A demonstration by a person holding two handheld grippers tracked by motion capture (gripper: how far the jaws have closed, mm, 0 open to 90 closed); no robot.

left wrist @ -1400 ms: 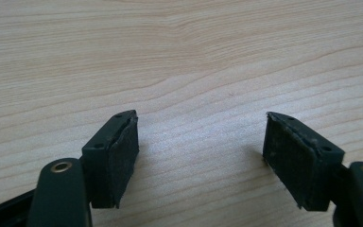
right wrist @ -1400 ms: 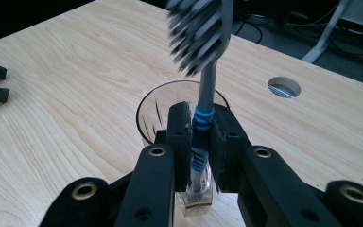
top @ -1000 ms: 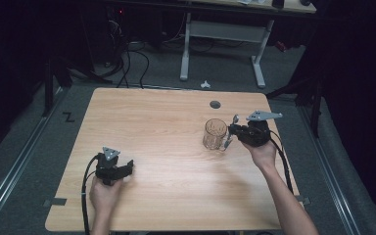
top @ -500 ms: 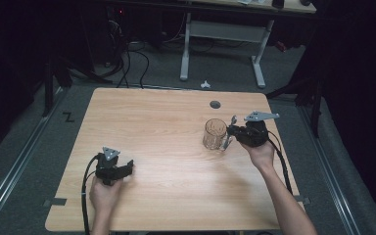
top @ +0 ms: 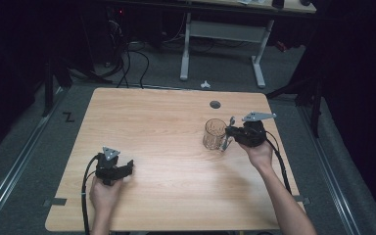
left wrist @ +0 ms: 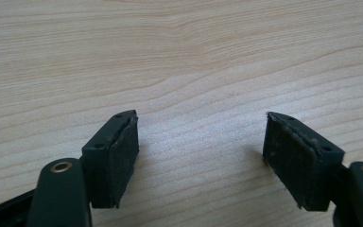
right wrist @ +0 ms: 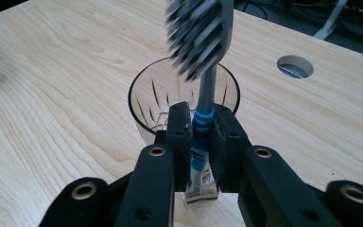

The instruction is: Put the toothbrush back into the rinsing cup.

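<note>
A grey and blue toothbrush [right wrist: 203,101] is clamped by its handle in the right gripper [right wrist: 202,137], bristle head up, just beside a clear glass cup [top: 215,133] on the wooden table's [top: 166,122] right side. The left gripper [top: 113,167] rests near the front left, jaws wide apart and holding nothing.

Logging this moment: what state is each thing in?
toothbrush: clamped, bristle head up, by the glass's near rim.
glass: upright on the table, nothing seen inside.
right gripper: shut on the toothbrush.
left gripper: open, nothing between its jaws.
</note>
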